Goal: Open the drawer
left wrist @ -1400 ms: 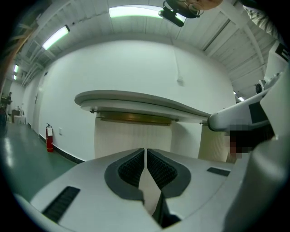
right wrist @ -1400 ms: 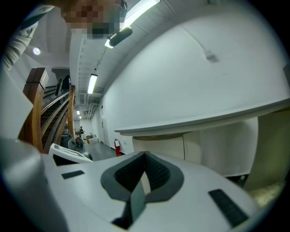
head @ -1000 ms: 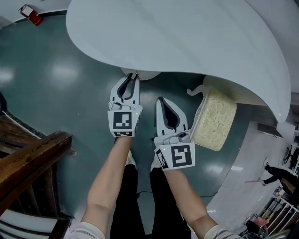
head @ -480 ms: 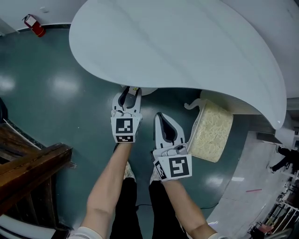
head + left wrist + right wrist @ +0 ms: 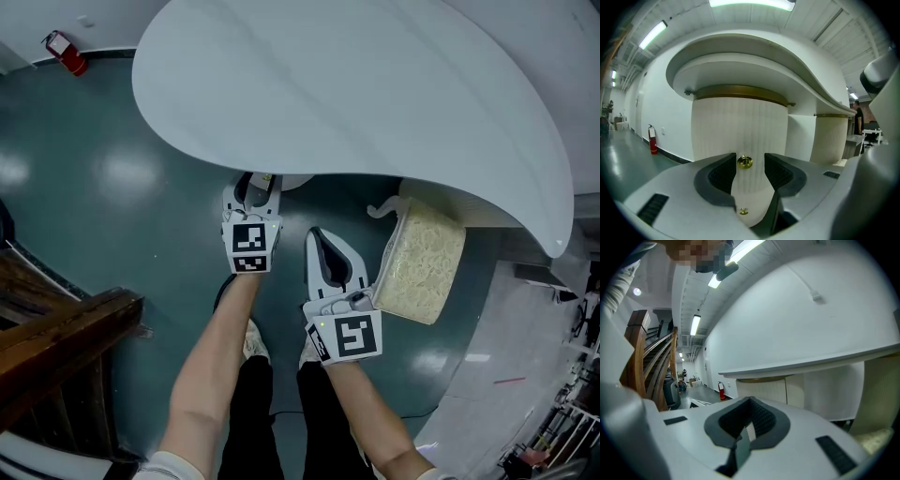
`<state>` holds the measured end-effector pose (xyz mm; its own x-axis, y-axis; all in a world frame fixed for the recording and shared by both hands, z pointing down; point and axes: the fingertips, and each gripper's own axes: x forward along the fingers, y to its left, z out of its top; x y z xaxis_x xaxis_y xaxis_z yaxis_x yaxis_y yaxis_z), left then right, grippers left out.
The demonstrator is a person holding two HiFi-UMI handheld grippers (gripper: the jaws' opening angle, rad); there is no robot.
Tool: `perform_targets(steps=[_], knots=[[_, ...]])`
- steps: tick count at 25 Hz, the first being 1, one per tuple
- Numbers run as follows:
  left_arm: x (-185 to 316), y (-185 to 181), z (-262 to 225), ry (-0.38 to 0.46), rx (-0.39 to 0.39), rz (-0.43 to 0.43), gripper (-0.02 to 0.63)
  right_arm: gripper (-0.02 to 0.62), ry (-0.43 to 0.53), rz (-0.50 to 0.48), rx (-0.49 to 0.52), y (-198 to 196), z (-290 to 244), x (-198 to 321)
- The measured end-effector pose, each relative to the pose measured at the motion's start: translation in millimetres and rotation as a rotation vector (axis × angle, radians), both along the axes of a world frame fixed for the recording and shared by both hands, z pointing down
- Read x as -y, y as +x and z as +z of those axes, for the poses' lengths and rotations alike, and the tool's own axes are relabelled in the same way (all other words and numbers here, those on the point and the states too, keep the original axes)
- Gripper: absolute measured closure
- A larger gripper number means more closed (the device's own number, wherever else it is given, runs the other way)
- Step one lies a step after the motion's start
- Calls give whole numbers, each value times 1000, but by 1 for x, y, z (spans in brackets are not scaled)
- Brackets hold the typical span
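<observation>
A cream ribbed round cabinet [image 5: 740, 126] stands under the white counter [image 5: 356, 94]; only a sliver of it [image 5: 292, 182] shows in the head view. It carries a brass knob [image 5: 744, 162] and a second brass knob [image 5: 743, 211] lower down. My left gripper [image 5: 750, 164] points at the cabinet with its jaws opening. The upper knob lies between the pads, and neither pad touches it. In the head view the left gripper [image 5: 255, 184] sits at the counter's edge. My right gripper [image 5: 321, 240] hangs beside it, shut on nothing, and the right gripper [image 5: 749, 420] shows its pads together.
A second cream textured pedestal [image 5: 422, 258] stands right of my right gripper, under the counter. A wooden stair rail [image 5: 56, 337] runs at the lower left. A red fire extinguisher [image 5: 66, 52] stands by the far wall. The floor [image 5: 112, 187] is grey-green.
The left jaws have gone from narrow at the knob to wide apart. The left gripper has drawn back a little toward me. The right gripper has kept its place.
</observation>
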<state>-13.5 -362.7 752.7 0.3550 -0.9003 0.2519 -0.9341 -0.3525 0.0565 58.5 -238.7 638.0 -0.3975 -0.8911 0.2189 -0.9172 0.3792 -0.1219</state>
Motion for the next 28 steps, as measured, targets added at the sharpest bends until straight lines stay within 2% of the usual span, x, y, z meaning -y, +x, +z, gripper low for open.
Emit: perform_targets(steps=[6, 10, 16, 22, 28], knots=[[8, 0, 8, -24, 17, -31, 436, 581, 1, -10, 5, -1, -2, 0], [10, -3, 12, -33, 29, -47, 500, 581, -1, -14, -11, 0, -1, 1], [10, -5, 13, -13, 65, -17, 503, 581, -6, 4, -2, 2, 0, 4], [11, -5, 14, 2, 79, -26, 502, 581, -27, 4, -6, 3, 2, 3], [9, -6, 15, -21, 77, -18, 503, 581, -20, 2, -2, 2, -4, -2]])
